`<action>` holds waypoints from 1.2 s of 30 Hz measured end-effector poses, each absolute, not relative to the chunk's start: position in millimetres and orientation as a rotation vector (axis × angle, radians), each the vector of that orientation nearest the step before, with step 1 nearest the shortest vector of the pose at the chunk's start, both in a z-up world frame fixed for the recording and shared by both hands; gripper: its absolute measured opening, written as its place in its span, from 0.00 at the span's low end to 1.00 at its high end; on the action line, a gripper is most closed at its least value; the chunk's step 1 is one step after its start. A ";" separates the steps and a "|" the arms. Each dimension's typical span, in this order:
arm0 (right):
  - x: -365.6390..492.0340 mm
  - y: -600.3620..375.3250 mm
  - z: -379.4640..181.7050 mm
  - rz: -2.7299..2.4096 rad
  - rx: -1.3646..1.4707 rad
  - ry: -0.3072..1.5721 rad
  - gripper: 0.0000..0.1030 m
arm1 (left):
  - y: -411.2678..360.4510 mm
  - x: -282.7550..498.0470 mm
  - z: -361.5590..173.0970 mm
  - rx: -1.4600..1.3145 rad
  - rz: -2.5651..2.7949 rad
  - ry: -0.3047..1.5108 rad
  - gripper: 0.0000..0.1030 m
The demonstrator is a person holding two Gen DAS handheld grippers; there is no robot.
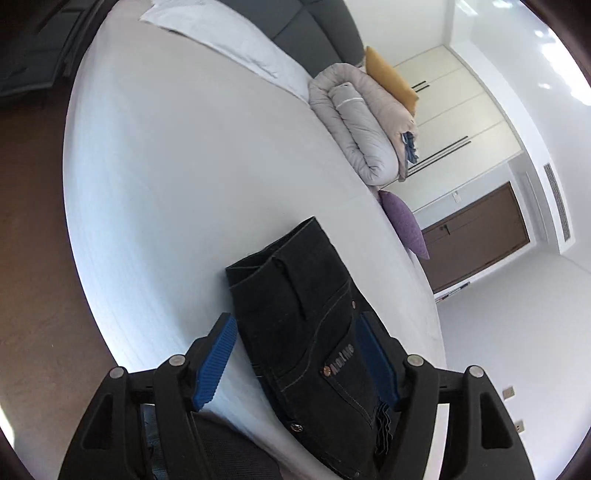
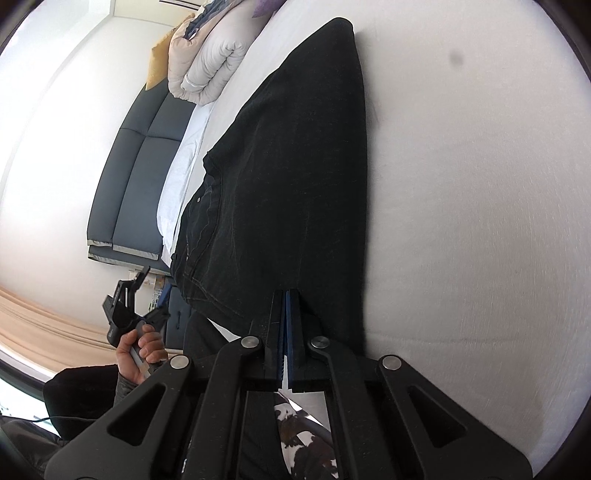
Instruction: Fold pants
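Black jeans (image 1: 310, 332) lie on a white bed (image 1: 166, 166). In the left wrist view their waistband end, with pocket and rivets, sits between the spread blue pads of my left gripper (image 1: 299, 343), which is open around it. In the right wrist view the jeans (image 2: 295, 177) stretch away across the bed (image 2: 461, 221). My right gripper (image 2: 287, 295) is shut on their near edge. The left gripper (image 2: 147, 291) shows at the left of that view, held in a hand.
A rolled grey duvet (image 1: 362, 125), a yellow cushion (image 1: 391, 77) and a purple cushion (image 1: 406, 225) lie along the bed's far side. A white pillow (image 1: 229, 40) rests against the dark headboard (image 1: 317, 26). A wardrobe (image 1: 458, 110) and brown door (image 1: 476, 236) stand beyond.
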State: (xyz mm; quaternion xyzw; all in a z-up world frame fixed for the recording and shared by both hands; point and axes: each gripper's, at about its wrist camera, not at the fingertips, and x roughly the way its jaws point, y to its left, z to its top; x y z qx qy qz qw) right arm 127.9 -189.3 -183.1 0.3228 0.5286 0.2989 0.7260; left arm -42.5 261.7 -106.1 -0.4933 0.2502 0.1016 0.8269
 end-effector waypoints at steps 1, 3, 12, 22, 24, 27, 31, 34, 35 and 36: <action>128.0 -189.4 -183.2 0.657 0.712 1.165 0.00 | 262.6 -42.2 -110.6 -1.079 0.201 0.528 0.67; 128.3 -189.0 -183.8 0.654 0.714 1.163 0.00 | 263.8 -39.5 -118.5 -1.139 0.160 0.536 0.64; 127.8 -189.1 -183.7 0.649 0.717 1.165 0.00 | 262.2 -37.0 -155.1 -1.291 0.128 0.580 0.49; 128.2 -188.4 -183.4 0.655 0.719 1.158 0.00 | 267.0 -25.5 -174.8 -1.486 -0.008 0.532 0.48; 128.7 -188.5 -183.5 0.656 0.721 1.156 0.00 | 269.0 -24.3 -177.4 -1.518 -0.021 0.509 0.48; 129.3 -188.7 -183.5 0.657 0.720 1.154 0.00 | 268.5 -17.7 -178.7 -1.547 -0.031 0.485 0.48; 129.6 -189.0 -182.3 0.648 0.719 1.160 0.00 | 264.0 -5.7 -178.4 -1.526 -0.056 0.494 0.22; 130.4 -189.7 -181.9 0.642 0.726 1.167 0.00 | 264.9 -9.7 -187.4 -1.559 -0.065 0.465 0.17; 130.4 -189.9 -181.1 0.639 0.730 1.170 0.00 | 265.1 -9.2 -187.0 -1.559 -0.064 0.463 0.17; 130.1 -190.2 -179.6 0.635 0.732 1.172 0.00 | 264.6 -8.4 -184.3 -1.539 -0.060 0.463 0.16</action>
